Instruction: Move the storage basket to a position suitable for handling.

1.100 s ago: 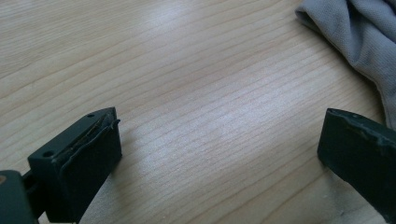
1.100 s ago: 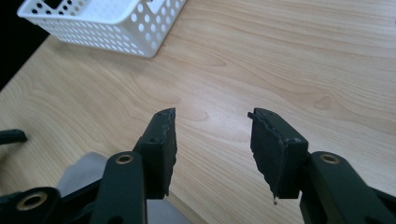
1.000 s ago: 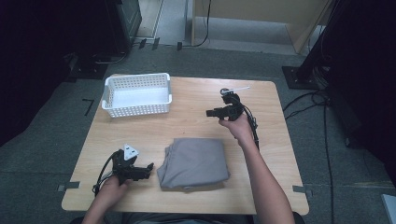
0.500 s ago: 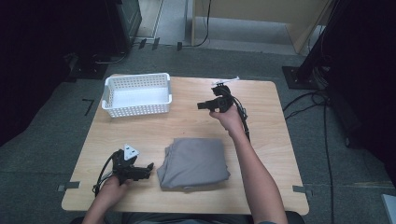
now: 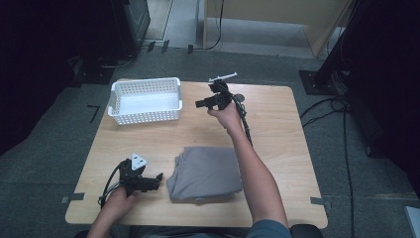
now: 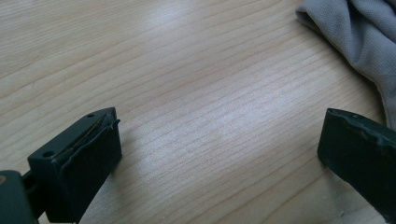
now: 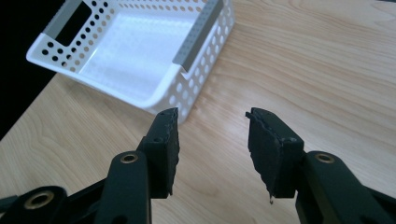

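A folded grey cloth lies on the wooden table near its front edge; its corner shows at the top right of the left gripper view. Just left of the cloth, my left gripper rests low on the table, pointing at it. Its jaws stand wide open over bare wood. My right gripper hovers over the far middle of the table, pointing left at a white perforated basket. Its jaws are open with nothing between them, and the basket's near corner lies just beyond the tips.
The basket holds nothing that I can see. Cables trail from both grippers across the table. Dark stands and cables sit on the floor around the table, mostly to the right.
My right gripper has moved left across the far side of the table, toward the basket. The left gripper and the cloth have stayed put.
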